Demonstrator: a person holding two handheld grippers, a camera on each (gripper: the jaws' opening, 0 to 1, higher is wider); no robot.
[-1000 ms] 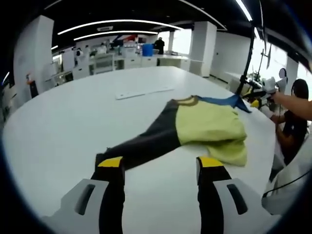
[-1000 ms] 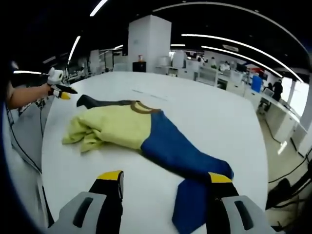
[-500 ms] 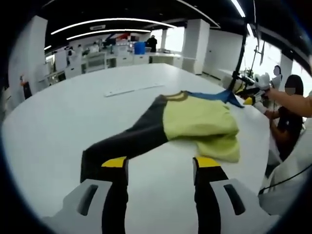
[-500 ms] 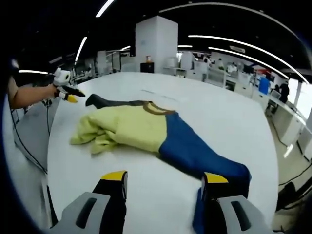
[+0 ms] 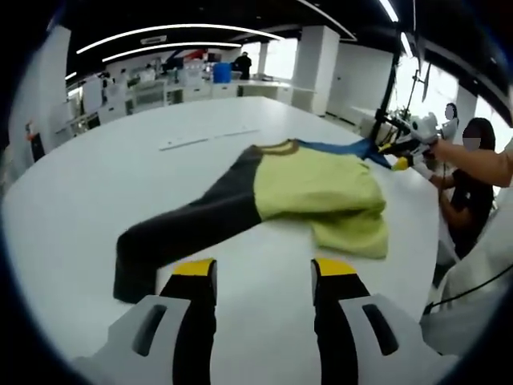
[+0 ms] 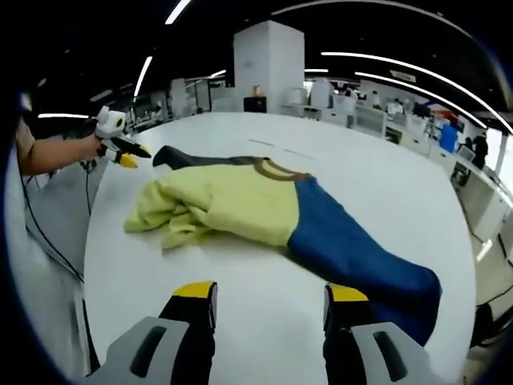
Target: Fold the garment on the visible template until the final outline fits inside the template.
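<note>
While the shirt [image 5: 313, 192] lies spread across the white table [image 5: 96, 184], its yellow body bunched at the hem, each gripper hangs near a sleeve end: left gripper [image 5: 263, 273] by the dark sleeve [image 5: 172, 237], right gripper [image 6: 270, 293] by the blue sleeve [image 6: 361, 257] (fingers apart, holding nothing), seemingly poised to fold the sleeves inward.

An open-plan hall with white pillars [image 6: 268, 64], curved ceiling light strips [image 5: 156, 32] and distant white workbenches [image 5: 240, 87].
</note>
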